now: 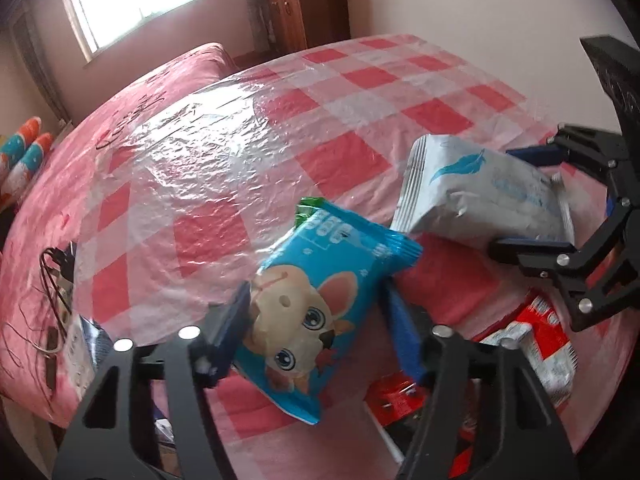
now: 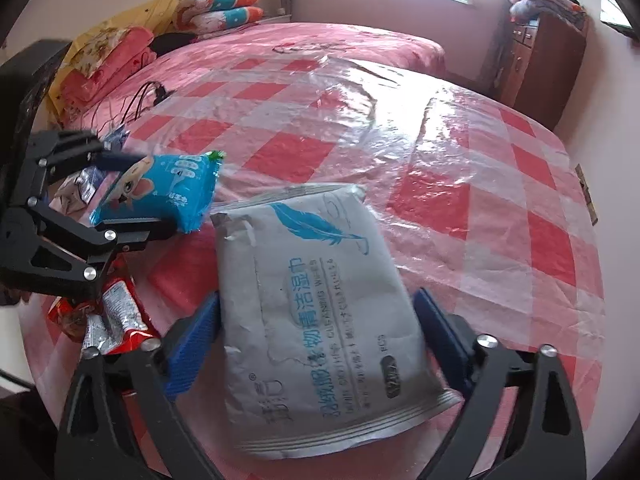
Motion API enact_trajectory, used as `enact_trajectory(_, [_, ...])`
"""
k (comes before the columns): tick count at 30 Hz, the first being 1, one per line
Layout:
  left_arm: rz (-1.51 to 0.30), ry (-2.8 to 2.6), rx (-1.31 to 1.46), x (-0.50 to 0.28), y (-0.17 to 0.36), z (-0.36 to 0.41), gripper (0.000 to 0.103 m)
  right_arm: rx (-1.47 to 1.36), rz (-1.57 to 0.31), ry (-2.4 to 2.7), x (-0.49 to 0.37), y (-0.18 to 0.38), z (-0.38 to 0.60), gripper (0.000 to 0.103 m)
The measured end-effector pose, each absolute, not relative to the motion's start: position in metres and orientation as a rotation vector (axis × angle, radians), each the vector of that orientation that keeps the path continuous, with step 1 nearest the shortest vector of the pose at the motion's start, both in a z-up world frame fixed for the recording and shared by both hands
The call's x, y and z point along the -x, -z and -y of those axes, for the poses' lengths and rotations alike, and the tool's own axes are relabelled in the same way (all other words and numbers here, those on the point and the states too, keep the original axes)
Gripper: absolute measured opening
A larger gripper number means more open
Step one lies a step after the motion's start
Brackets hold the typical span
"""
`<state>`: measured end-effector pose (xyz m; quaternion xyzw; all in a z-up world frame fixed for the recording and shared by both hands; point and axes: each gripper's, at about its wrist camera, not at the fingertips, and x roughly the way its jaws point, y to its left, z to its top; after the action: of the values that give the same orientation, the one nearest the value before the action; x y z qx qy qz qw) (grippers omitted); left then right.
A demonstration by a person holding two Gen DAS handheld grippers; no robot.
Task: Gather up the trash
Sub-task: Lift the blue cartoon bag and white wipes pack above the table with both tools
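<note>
A blue snack packet (image 1: 304, 300) with a cartoon animal sits between the pads of my left gripper (image 1: 316, 300), which is shut on its sides. From the right wrist view that packet (image 2: 168, 188) hangs tilted above the cloth in the left gripper (image 2: 154, 192). A grey wet-wipes pack (image 2: 320, 300) with a blue feather print lies between the blue pads of my right gripper (image 2: 316, 300), and both pads press on its edges. In the left wrist view the pack (image 1: 488, 192) stands tilted in the right gripper (image 1: 508, 200).
Red and silver wrappers (image 1: 532, 340) (image 2: 120, 308) lie at the near edge of the plastic-covered checked cloth (image 1: 240, 152). A black cable (image 2: 148, 92) and small packets (image 2: 80, 184) lie at the left. A wooden cabinet (image 2: 536, 64) stands beyond the bed.
</note>
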<state>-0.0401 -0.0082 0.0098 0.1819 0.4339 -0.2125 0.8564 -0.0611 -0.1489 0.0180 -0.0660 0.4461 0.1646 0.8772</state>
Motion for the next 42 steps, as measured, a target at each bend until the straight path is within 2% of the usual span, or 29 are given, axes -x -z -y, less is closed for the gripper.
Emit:
enact_trajectory(5, [-0.900,0.415,-0.313,0.041,-0.011,0.004,0.055,0.102,-0.922,-0.340,0.061,-0.020,0.155,0.082])
enact_trajectory(14, [-0.884,0.371,-0.147,0.043,-0.016,-0.016,0.049,0.018,-0.900,-0.300,0.062,-0.025,0.171,0.081])
enact_trajectory(27, [-0.855,0.352,0.075,0.067,-0.029,-0.058,0.048,-0.120,-0.863,-0.233,0.066,-0.029,0.183,0.081])
enact_trajectory(42, [-0.825,0.236,0.152,0.088,-0.050,-0.106,0.049,-0.221,-0.830,-0.232,0.072,-0.047,0.174,0.081])
